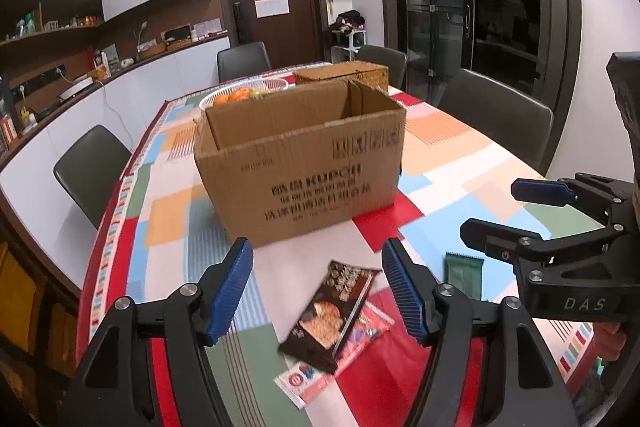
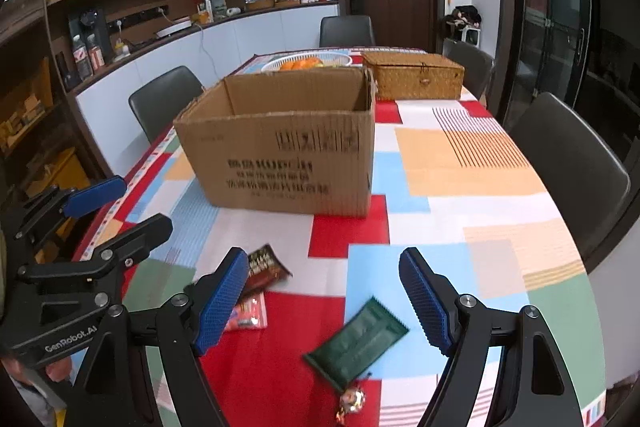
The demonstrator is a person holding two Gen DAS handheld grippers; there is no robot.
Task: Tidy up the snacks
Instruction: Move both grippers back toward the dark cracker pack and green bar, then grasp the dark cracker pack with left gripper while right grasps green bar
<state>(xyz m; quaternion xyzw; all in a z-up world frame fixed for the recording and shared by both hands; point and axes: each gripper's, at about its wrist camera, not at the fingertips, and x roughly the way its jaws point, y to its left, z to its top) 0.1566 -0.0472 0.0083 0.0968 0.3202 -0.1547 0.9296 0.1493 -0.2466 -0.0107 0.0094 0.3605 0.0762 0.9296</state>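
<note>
A dining table [image 1: 452, 163] under a patchwork cloth is filling both views, and an open cardboard box [image 1: 300, 163], the likely destination for the snacks, is standing near its middle; behind it a white basket of oranges [image 2: 308, 62] and a lidded wicker case [image 2: 416, 77] are sitting at the far end, with dark chairs ranged round the edge. Nearer the cameras, the left gripper [image 1: 316, 291] is hovering with its jaws standing wide and nothing between the blue pads, aimed down at a dark brown snack packet [image 1: 332, 311] that is lying on top of a red-and-white packet [image 1: 320, 375]. The right gripper [image 2: 324, 301] is likewise gaping and empty above a green snack packet [image 2: 356, 341], which is lying flat on the cloth just beside a small foil-wrapped sweet [image 2: 352, 401]. All four snacks are resting on the table in front of the box, none yet inside. Judged from here, the chief risks are that the left pads are closing on both stacked packets at once, or sliding the upper one off the lower; that the thin, flat green packet is slipping from a shallow pinch; that the cloth is being caught and dragged; and that the two grippers, working close together, are colliding
</note>
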